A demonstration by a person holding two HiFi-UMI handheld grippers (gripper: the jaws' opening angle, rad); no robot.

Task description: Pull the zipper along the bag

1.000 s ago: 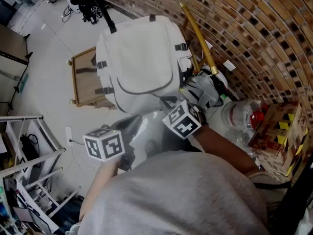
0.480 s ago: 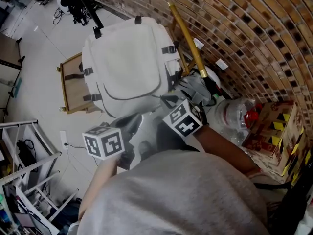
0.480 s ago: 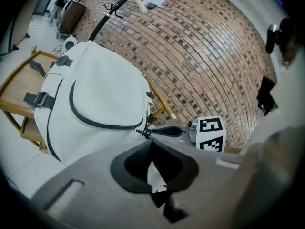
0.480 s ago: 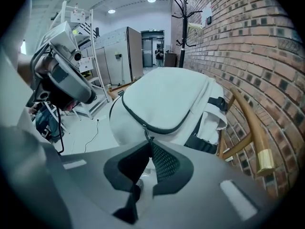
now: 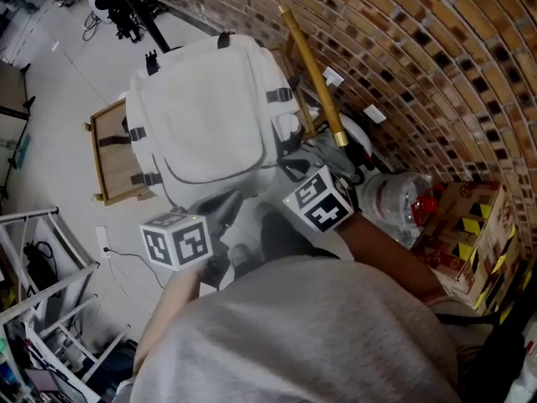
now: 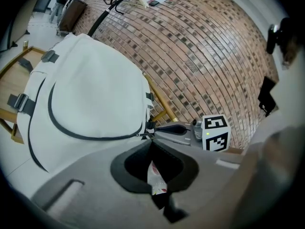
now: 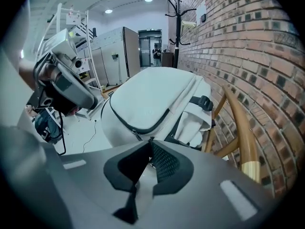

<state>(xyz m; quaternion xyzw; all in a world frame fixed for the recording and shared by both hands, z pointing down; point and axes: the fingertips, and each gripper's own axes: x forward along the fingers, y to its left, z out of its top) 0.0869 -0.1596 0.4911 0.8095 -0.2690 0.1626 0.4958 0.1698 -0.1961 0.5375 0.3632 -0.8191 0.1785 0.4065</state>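
1. White bag (image 5: 201,99) stands on a wooden chair (image 5: 107,162), front facing both tongs.
2. Zipper (image 6: 90,138) runs in a U round the front pocket.
3. Zipper pull (image 7: 135,133) sits just ahead of the right tongs (image 7: 149,142), slightly left. The left tongs (image 6: 151,141) look less near.
4. Both tongs are pressed together and pinch nothing of the bag.

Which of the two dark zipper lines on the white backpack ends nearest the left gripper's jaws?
The inner curved zipper around the front pocket: its end shows right beside the left gripper's jaws. The outer zipper runs along the backpack's far edge.
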